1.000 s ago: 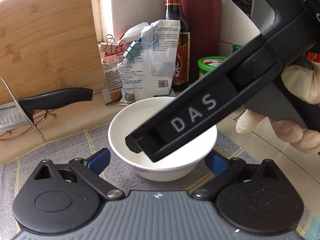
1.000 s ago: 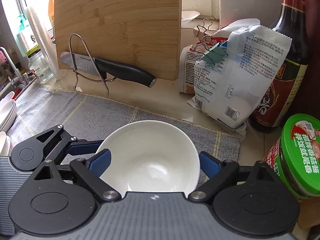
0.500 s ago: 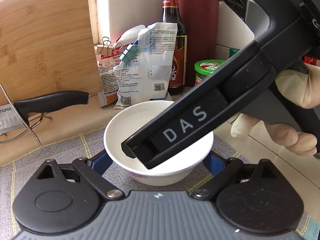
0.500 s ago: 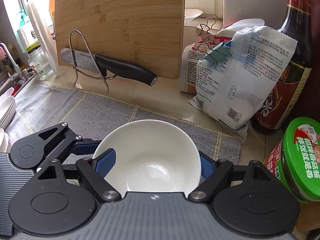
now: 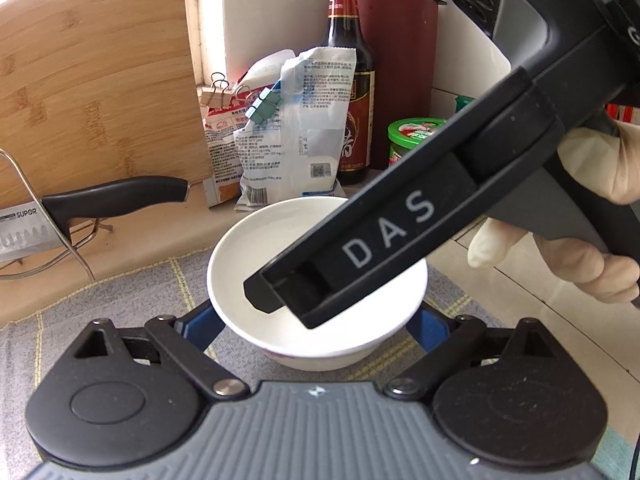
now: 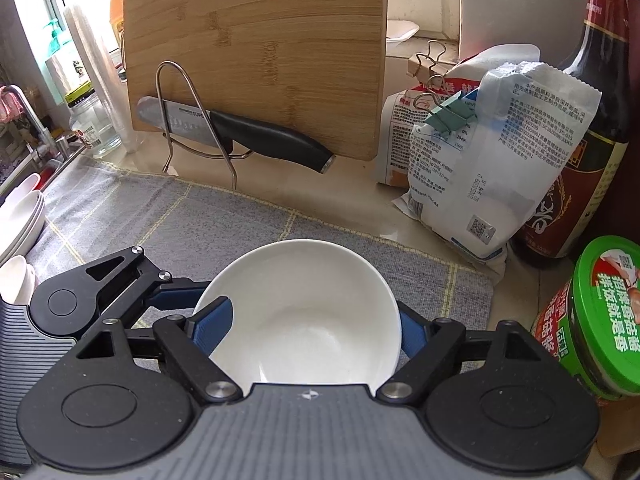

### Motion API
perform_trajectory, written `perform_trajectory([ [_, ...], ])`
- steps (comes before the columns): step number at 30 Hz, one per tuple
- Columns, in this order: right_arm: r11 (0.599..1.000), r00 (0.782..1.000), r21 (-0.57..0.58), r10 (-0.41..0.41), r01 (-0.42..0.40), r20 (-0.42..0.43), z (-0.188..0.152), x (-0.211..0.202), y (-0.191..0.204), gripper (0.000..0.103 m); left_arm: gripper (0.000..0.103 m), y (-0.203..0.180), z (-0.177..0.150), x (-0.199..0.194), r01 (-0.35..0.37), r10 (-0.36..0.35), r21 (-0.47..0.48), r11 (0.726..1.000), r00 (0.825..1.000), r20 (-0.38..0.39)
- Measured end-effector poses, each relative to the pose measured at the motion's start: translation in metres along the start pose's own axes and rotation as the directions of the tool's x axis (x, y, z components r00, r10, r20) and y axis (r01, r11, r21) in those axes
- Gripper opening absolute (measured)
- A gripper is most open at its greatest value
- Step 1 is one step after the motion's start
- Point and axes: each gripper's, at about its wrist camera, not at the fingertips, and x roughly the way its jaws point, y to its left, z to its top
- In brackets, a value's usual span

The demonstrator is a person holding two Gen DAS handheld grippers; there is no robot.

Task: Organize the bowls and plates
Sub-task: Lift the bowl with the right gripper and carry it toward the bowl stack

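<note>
A white bowl (image 5: 256,256) stands upright on a grey checked mat (image 5: 120,300); it also shows in the right wrist view (image 6: 304,312). My right gripper (image 6: 308,328) straddles the bowl from above, its blue pads against the rim on both sides, shut on it. Its black body (image 5: 400,236) marked DAS covers part of the bowl in the left wrist view. My left gripper (image 5: 316,324) has its blue pads at the bowl's two sides, close to or touching the wall. It also shows at the left in the right wrist view (image 6: 176,292).
A bamboo cutting board (image 6: 256,48) leans at the back with a knife (image 6: 248,136) in a wire rack. Clipped bags (image 6: 492,168), a dark sauce bottle (image 6: 584,160) and a green-lidded jar (image 6: 600,320) stand at the right. Stacked white plates (image 6: 20,216) sit far left.
Both grippers have narrowed around the bowl, pads moving in from apart to its sides. The bowl has stayed on the mat.
</note>
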Motion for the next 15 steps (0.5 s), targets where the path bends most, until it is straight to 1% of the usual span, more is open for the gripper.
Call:
perform_trajectory([
  [2, 1.000, 1.000, 0.007, 0.022, -0.022, -0.007, 0.000, -0.004, 0.004, 0.088, 0.095, 0.001, -0.001, -0.007, 0.005, -0.005, -0.005, 1.000, 1.000, -0.004],
  [5, 0.999, 0.999, 0.002, 0.040, -0.040, -0.010, -0.001, -0.011, 0.013, 0.088, 0.095, 0.000, -0.003, -0.022, -0.009, 0.009, 0.004, 1.000, 1.000, -0.006],
  [9, 0.999, 0.999, -0.026, 0.042, -0.042, -0.010, -0.001, -0.023, 0.035, 0.088, 0.095, 0.001, -0.006, -0.043, -0.021, 0.021, -0.002, 1.000, 1.000, -0.007],
  [15, 0.996, 0.997, -0.056, 0.074, -0.074, 0.003, 0.000, -0.041, 0.073, 0.088, 0.095, 0.010, -0.013, -0.084, -0.051, 0.051, -0.019, 0.998, 0.999, -0.007],
])
